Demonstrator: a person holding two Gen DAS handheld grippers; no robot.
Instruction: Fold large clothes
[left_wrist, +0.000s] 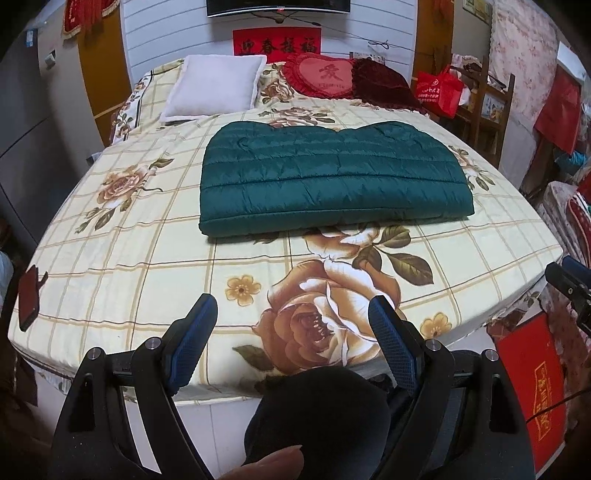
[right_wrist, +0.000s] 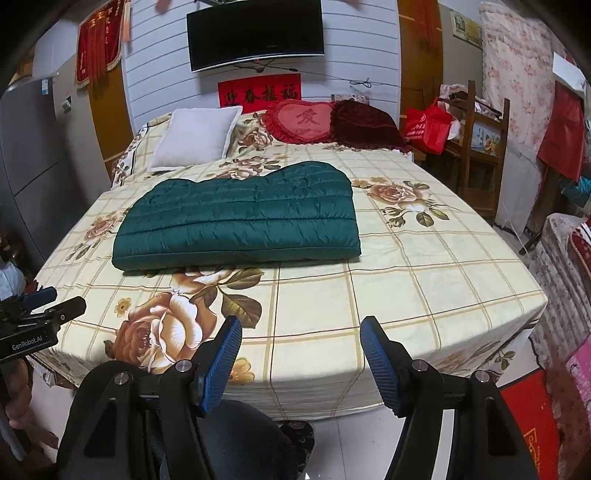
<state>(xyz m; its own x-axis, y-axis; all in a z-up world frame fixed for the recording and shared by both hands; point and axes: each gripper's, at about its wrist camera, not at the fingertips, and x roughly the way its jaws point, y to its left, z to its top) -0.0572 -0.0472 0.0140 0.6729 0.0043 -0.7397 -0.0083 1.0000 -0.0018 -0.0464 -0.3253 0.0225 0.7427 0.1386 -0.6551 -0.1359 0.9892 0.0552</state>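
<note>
Currently both tools idle: left gripper (left_wrist: 291, 314) and right gripper (right_wrist: 301, 332) w/ jaws apart, nothing between them, held back over the foot of the bed (left_wrist: 110, 266), well apart from the work. Green quilted jacket (left_wrist: 332, 177) lies mid-bed, folded into a flat stack w/ edges squared, prob. so it stays compact. White pillow (left_wrist: 218, 86) and red heart cushion (left_wrist: 325, 75) sit at the head, clear of it. Judgement: fold looks done or nearly so; grippers pulled back for a check.

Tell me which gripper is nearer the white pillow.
Left. The left gripper sits toward the white pillow's side of the bed's foot; the right gripper is farther across.
</note>
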